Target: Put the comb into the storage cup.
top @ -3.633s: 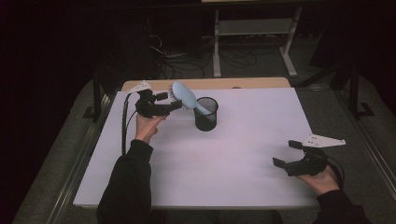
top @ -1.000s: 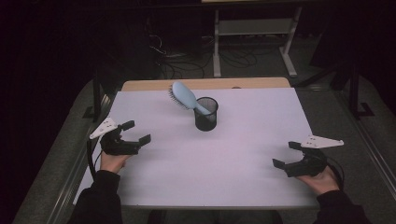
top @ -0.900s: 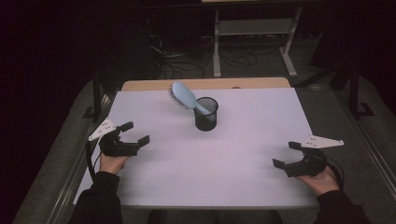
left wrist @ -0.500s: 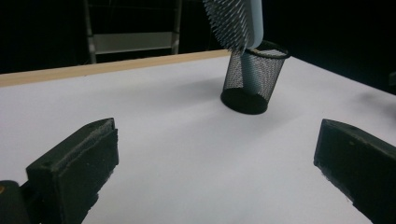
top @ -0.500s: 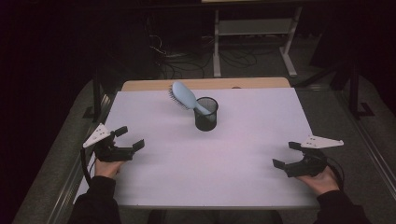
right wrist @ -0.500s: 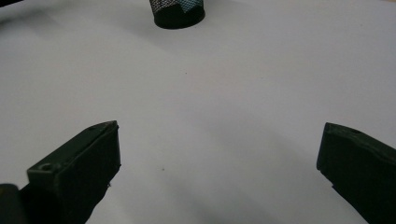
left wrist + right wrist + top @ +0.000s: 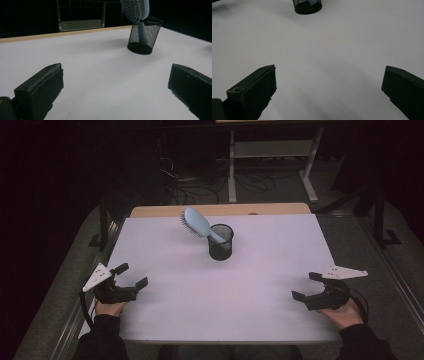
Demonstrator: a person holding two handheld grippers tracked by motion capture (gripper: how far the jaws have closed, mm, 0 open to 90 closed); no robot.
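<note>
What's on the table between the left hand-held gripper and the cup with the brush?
Nothing: bare white table between left hand-held gripper and cup, in its own view.

The white table top point(image 7: 260, 285) is a flat rectangular sheet. A light wooden strip point(image 7: 280, 209) runs along its far edge (also seen as a tan band in the left gripper view). Behind the table stands a pale metal rack point(image 7: 272, 150) with a shelf between two legs. Loose dark cables point(image 7: 185, 190) lie on the floor near its left leg. Grey flooring point(image 7: 395, 255) borders the table on both sides. A black upright post point(image 7: 381, 215) stands at the right, well apart from the table.
</note>
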